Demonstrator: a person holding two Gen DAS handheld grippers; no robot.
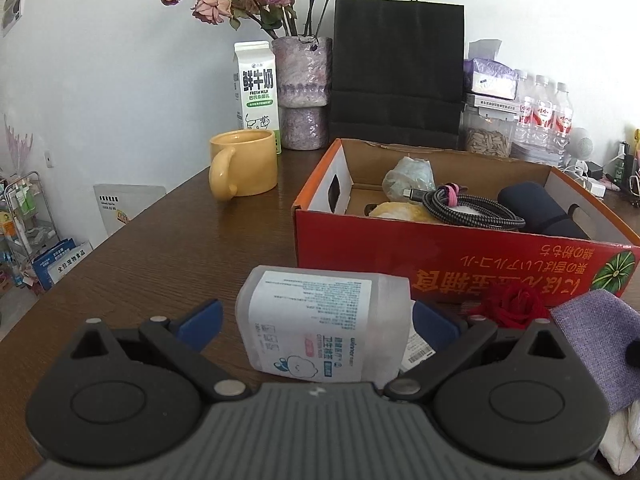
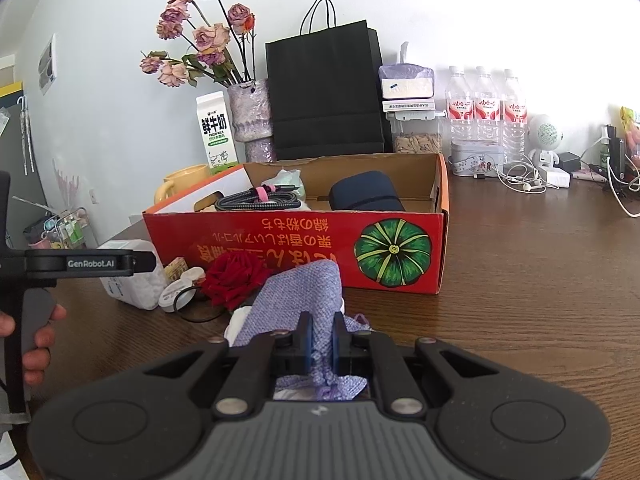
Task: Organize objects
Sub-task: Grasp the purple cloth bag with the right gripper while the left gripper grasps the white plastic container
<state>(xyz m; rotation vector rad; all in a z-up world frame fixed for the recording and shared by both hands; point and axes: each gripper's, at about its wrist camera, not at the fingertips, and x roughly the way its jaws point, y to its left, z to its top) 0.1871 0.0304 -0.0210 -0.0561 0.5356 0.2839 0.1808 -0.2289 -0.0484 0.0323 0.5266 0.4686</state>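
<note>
We see bare desk (image 2: 540, 280) right of the red box (image 2: 304, 248). Our right claw (image 2: 319, 344) is pinched on the lilac cloth (image 2: 300, 292) before the box; our left claw (image 1: 316, 320) gapes wide around a lying cotton-swab tub (image 1: 320, 316).

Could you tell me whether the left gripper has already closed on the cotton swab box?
No: the left gripper stands open, its blue pads on either side of the cotton swab box, with a visible gap on the left.
</note>
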